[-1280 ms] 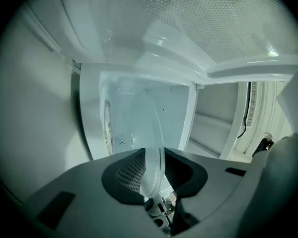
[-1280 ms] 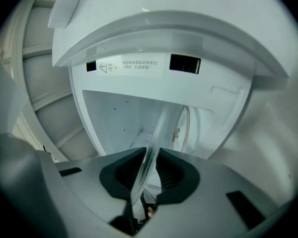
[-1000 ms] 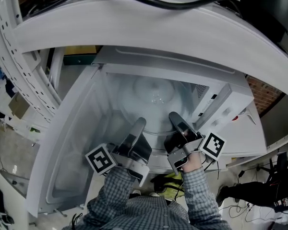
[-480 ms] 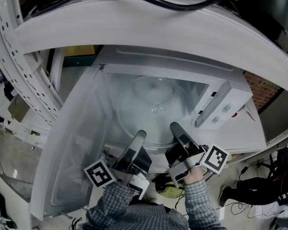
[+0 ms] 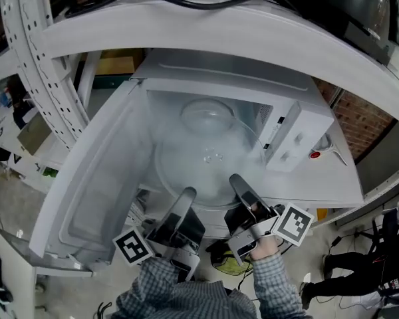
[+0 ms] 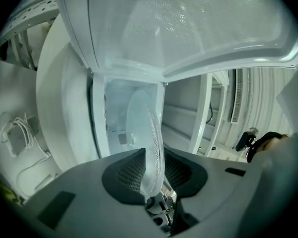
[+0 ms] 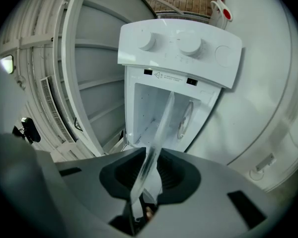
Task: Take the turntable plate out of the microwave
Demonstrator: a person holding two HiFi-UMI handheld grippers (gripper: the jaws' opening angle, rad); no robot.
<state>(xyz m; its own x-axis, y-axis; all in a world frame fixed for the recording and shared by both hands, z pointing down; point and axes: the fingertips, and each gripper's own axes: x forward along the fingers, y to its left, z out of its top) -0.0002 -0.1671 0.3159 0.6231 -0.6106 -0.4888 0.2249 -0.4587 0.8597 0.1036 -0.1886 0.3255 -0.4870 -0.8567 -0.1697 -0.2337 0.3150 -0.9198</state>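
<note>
The clear glass turntable plate [image 5: 209, 158] hangs level at the mouth of the white microwave [image 5: 299, 135], partly out of the cavity. My left gripper [image 5: 186, 195] is shut on its near rim at the left. My right gripper [image 5: 236, 181] is shut on the near rim at the right. In the left gripper view the plate [image 6: 151, 148] stands edge-on between the ribbed pads, with the cavity [image 6: 121, 113] behind it. In the right gripper view the plate's edge [image 7: 159, 133] runs from the jaws toward the cavity below the control panel [image 7: 181, 48].
The microwave door [image 5: 93, 191] stands wide open at the left. A white shelf [image 5: 219, 25] with a black cable [image 5: 186, 2] overhangs the microwave. Perforated rack uprights [image 5: 33, 58] stand at the left. A red-tipped object [image 5: 314, 155] lies on the counter at the right.
Both grippers have drawn back toward me with the plate, which has slid further out of the cavity. The grip on the rim is unchanged.
</note>
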